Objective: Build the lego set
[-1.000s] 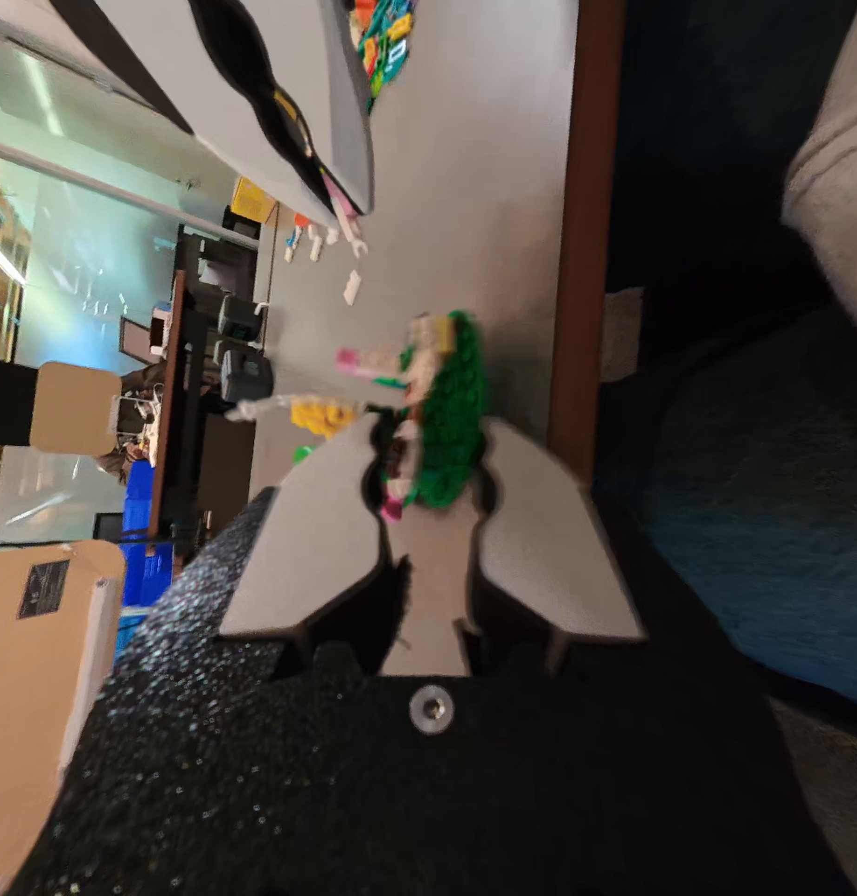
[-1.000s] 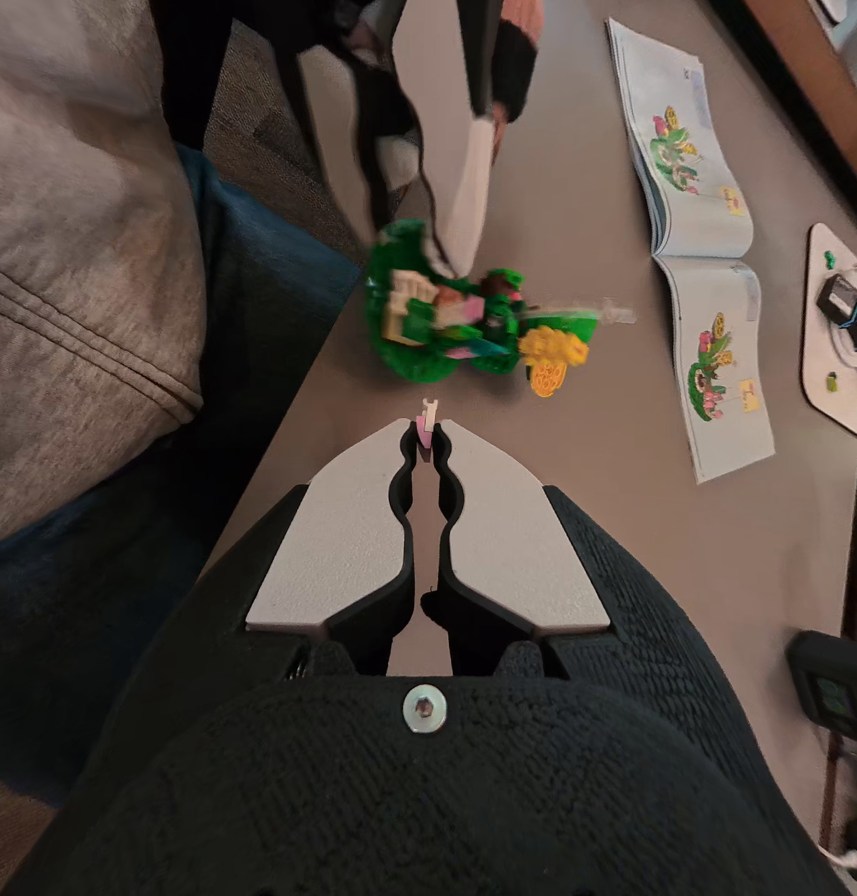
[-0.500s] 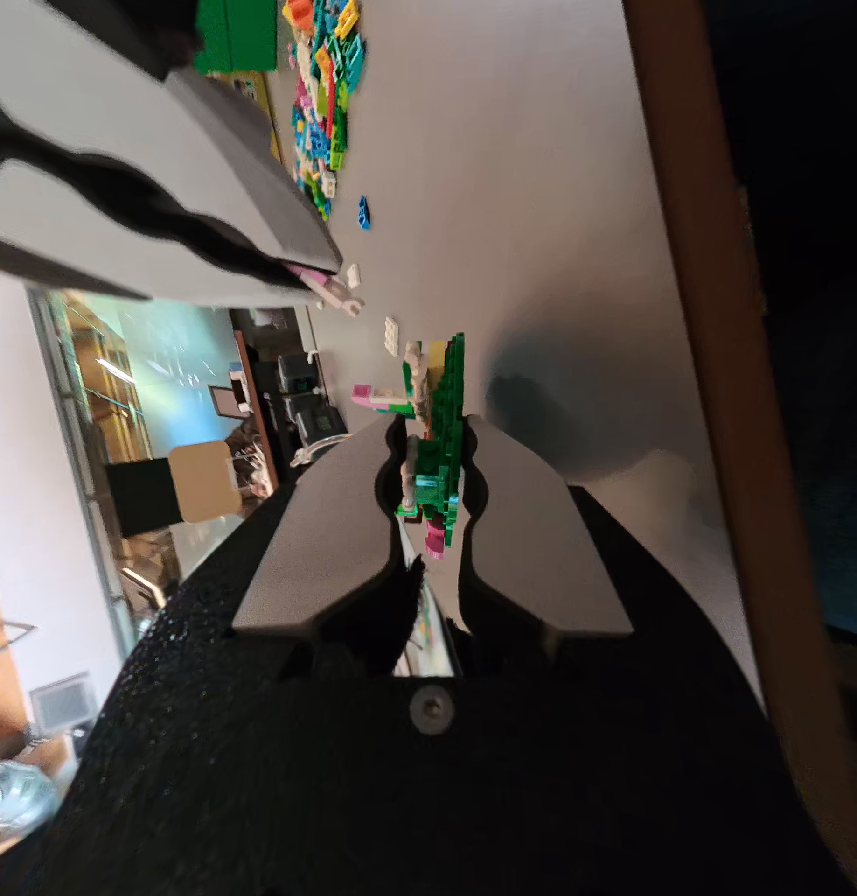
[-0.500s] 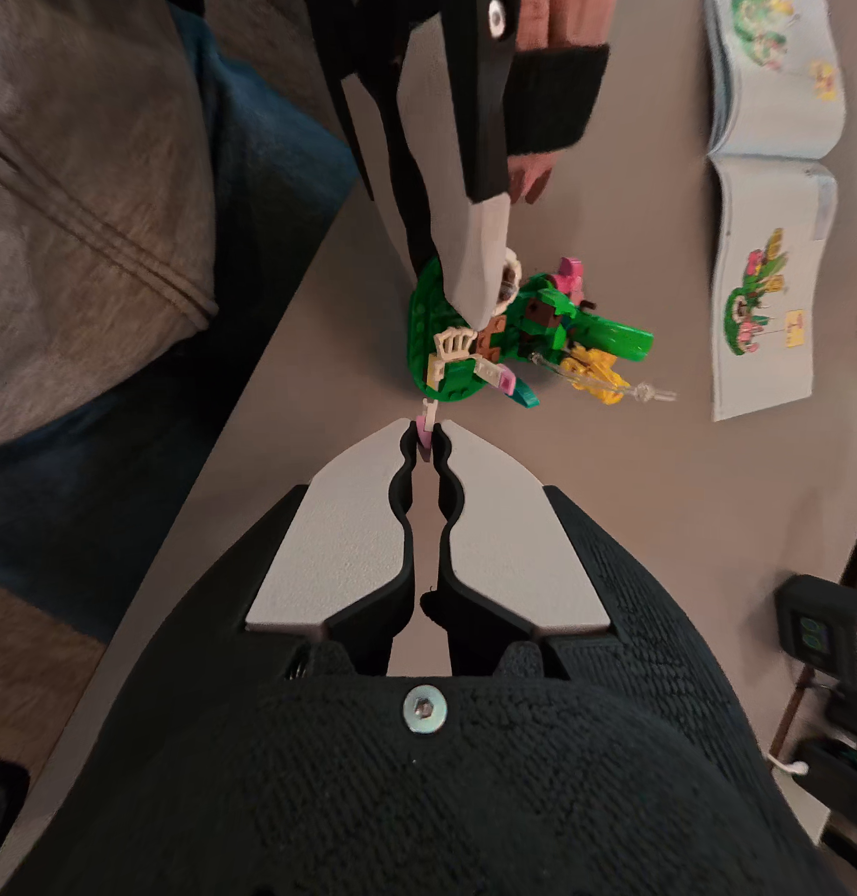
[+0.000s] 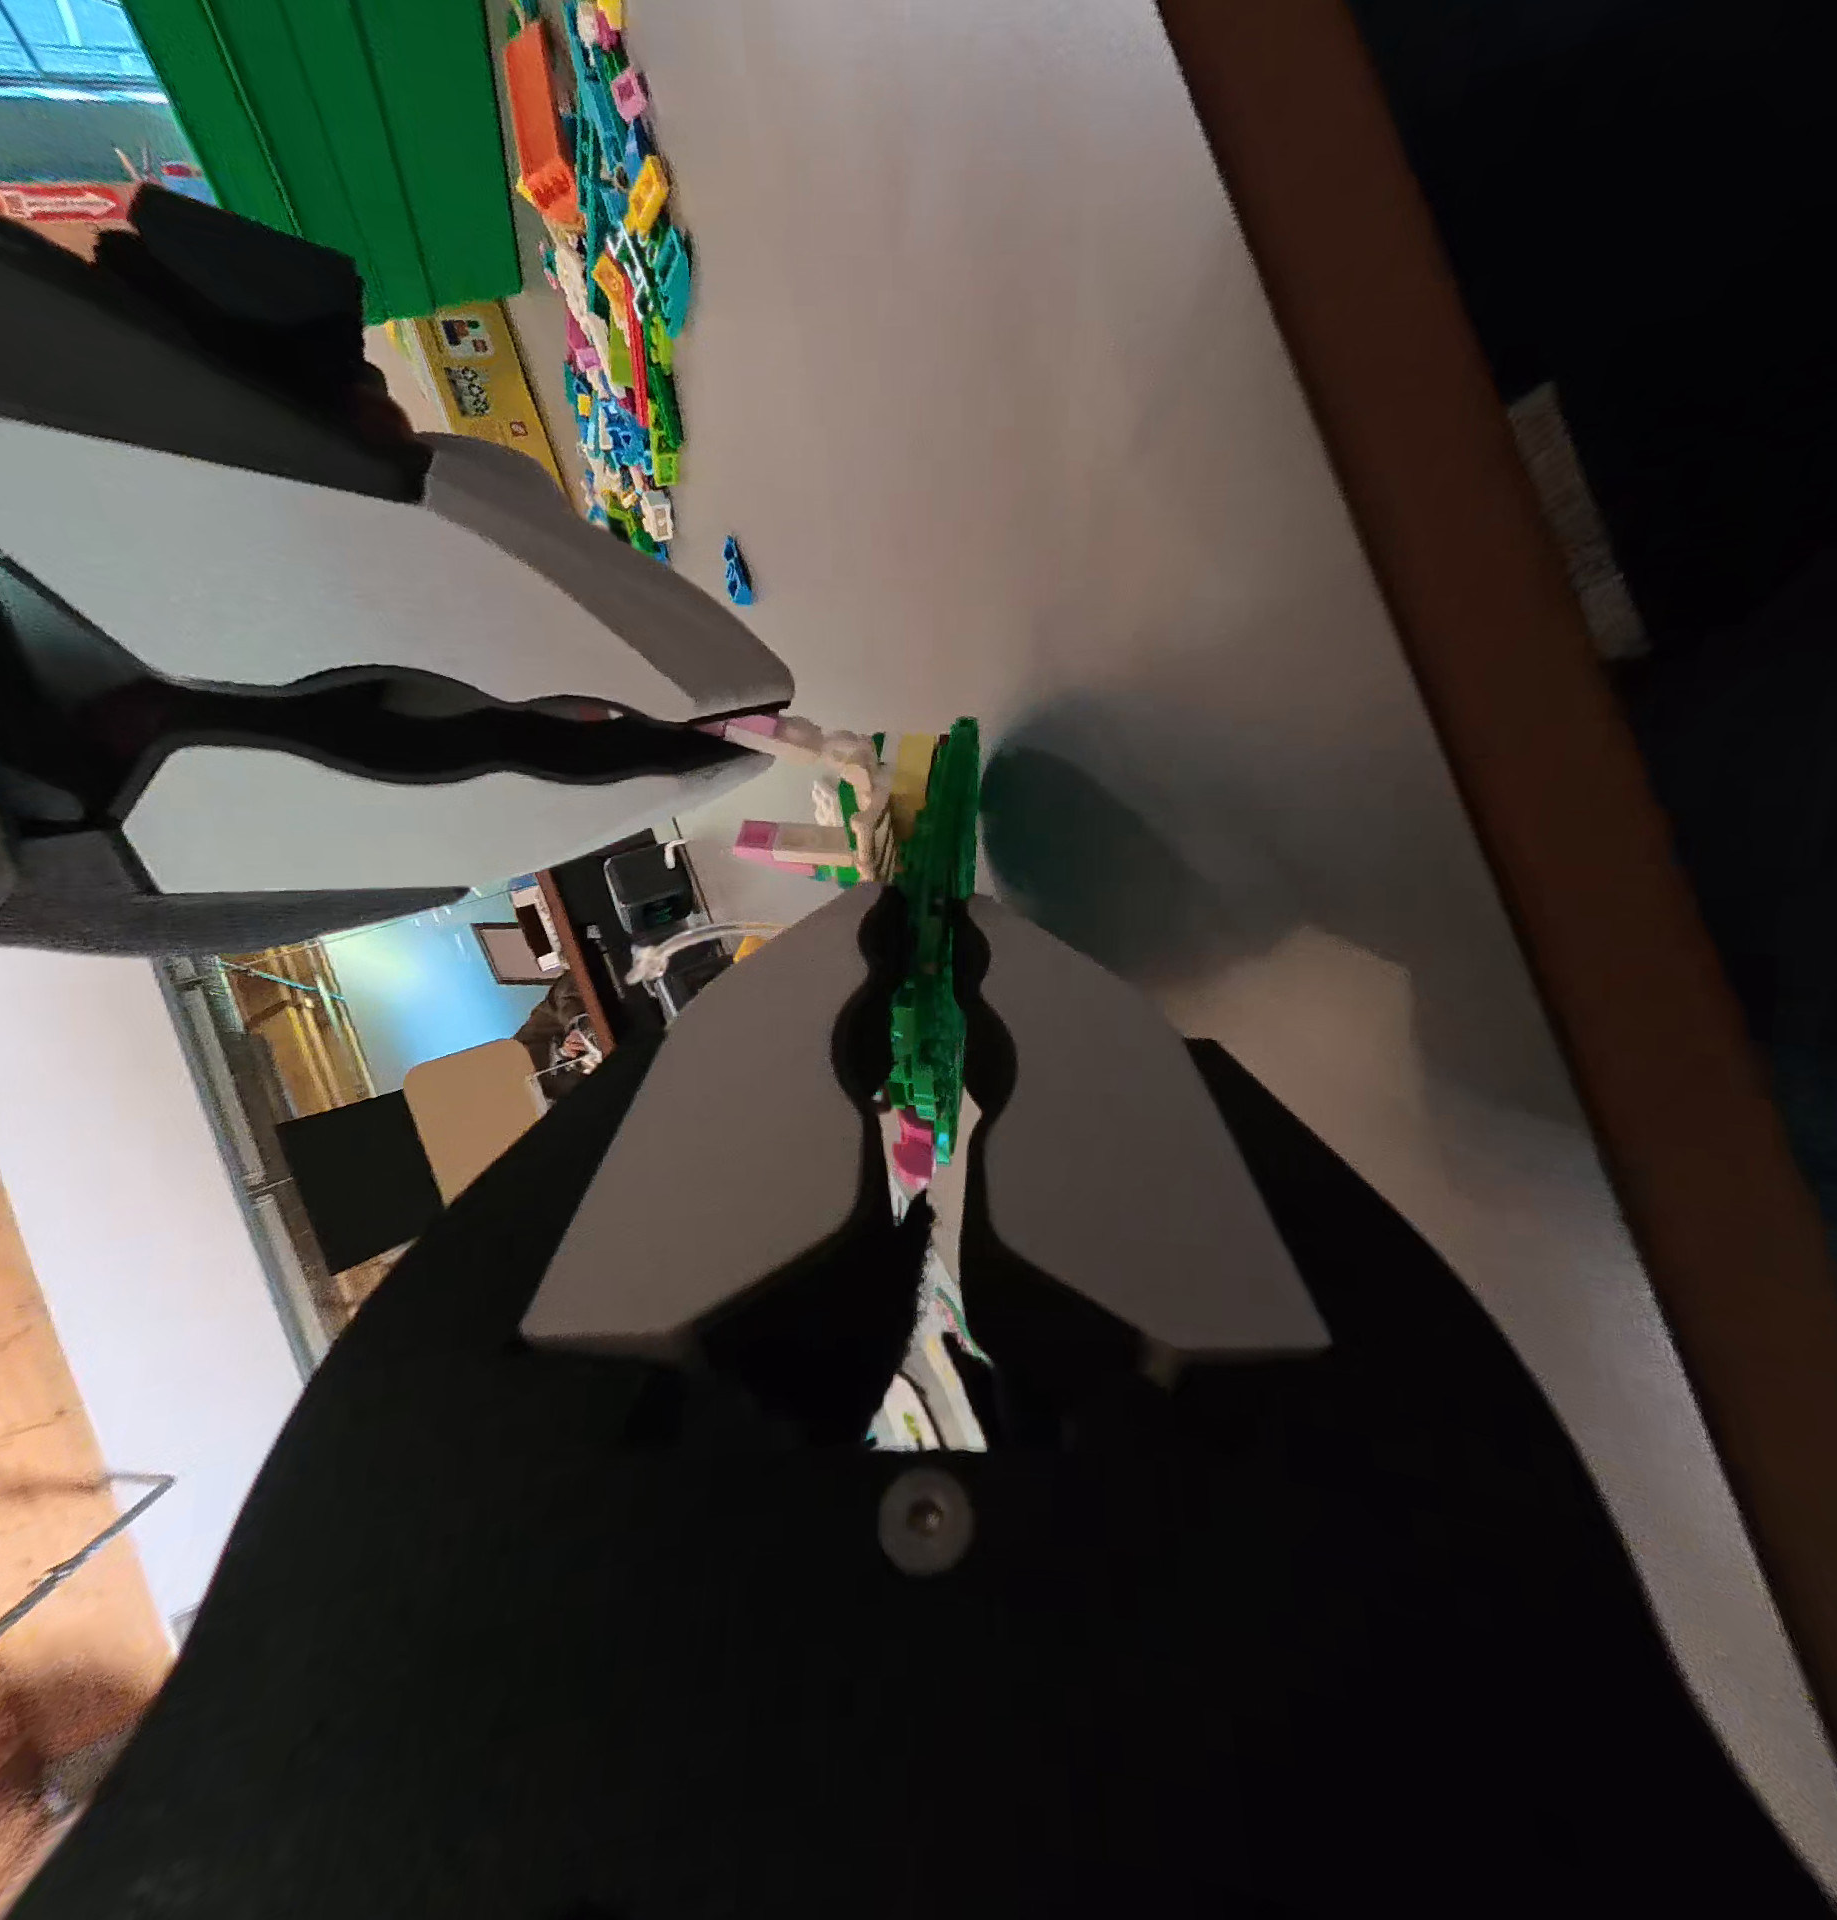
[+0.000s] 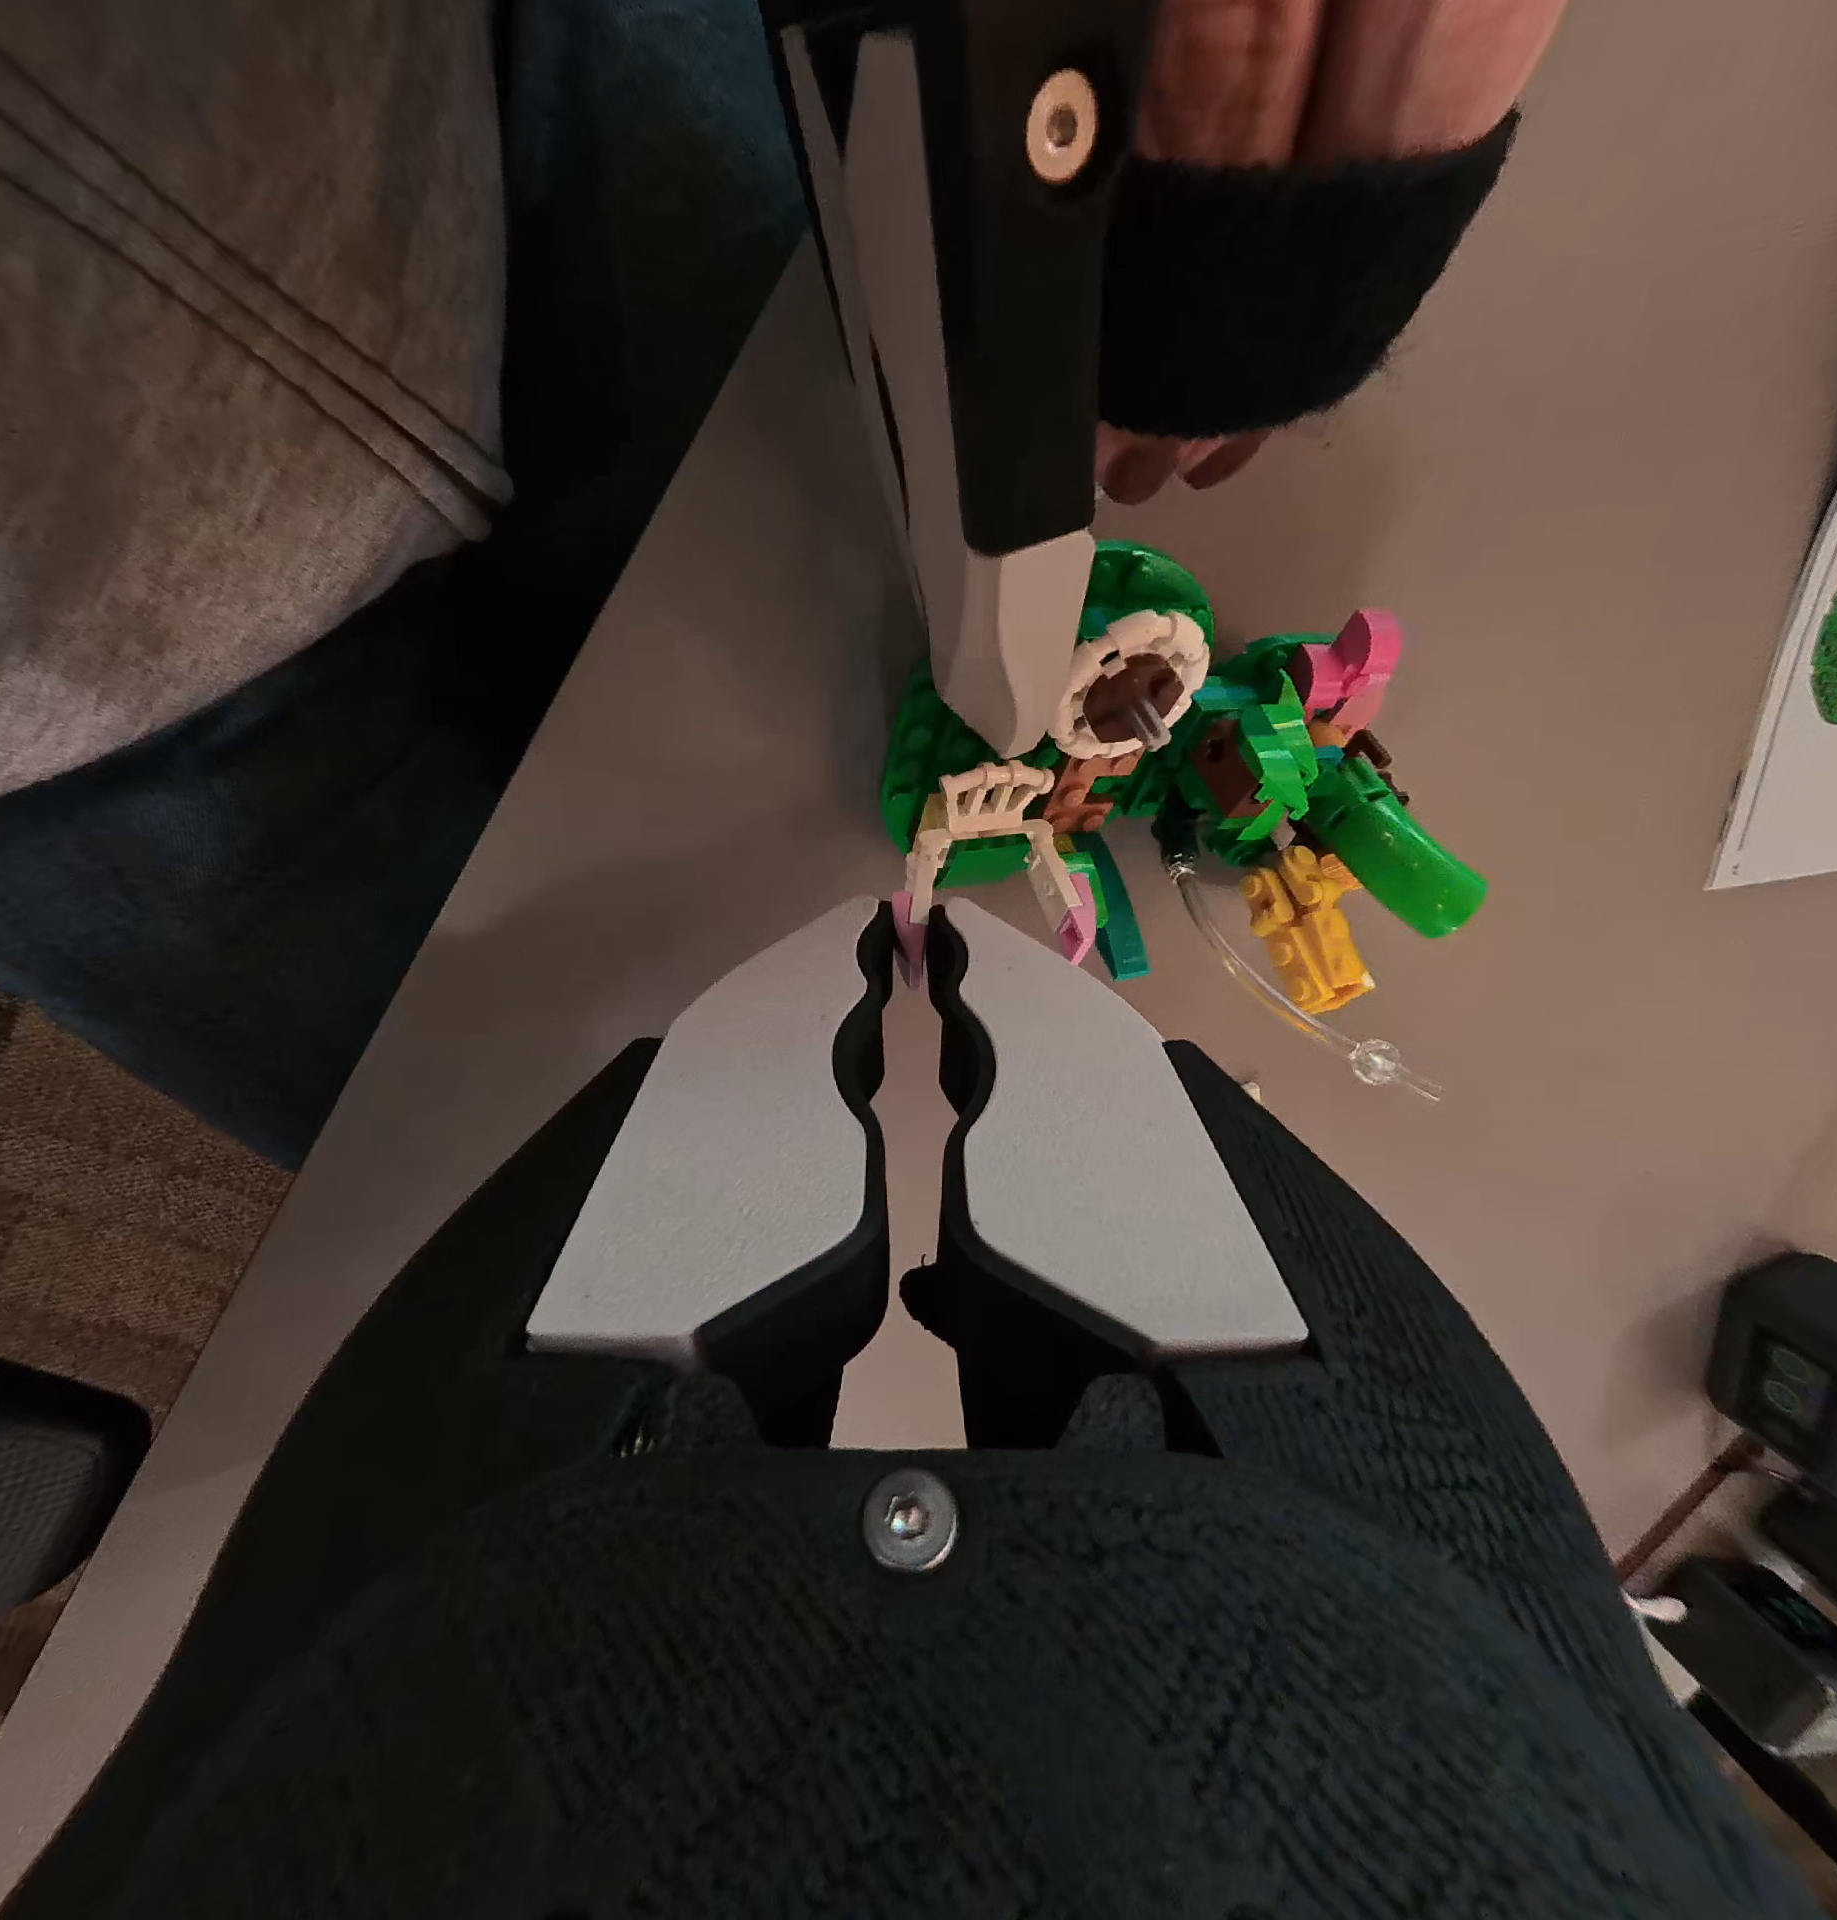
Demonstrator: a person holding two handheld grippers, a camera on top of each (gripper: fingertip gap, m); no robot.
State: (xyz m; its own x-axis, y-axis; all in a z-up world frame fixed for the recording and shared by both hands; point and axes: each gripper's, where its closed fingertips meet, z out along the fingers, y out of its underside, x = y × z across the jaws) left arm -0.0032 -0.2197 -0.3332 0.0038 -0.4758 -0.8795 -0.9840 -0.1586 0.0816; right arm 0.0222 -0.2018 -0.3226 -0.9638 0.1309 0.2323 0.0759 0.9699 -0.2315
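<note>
Right wrist view shows the flower model point(image 6: 1184, 769) largely built, its green base plate point(image 5: 940, 831) clamped edge-on by the left gripper point(image 5: 924, 914). Right gripper point(image 6: 919, 914), closed on a pink petal piece point(image 6: 909, 940), presses it at the model's white clip; a loose brick pile point(image 5: 623, 281) beyond the model suggests more remains.

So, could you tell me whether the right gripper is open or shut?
Shut: the right gripper pinches a small pink piece at its fingertips, beside the green lego model.

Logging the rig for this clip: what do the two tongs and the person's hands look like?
Both tongs match: the right tongs and left tongs each have two flat light-grey fingers with wavy black inner pads, on a black textured body with one silver screw. The hand wears a black knit fingerless glove. No cables show.
</note>
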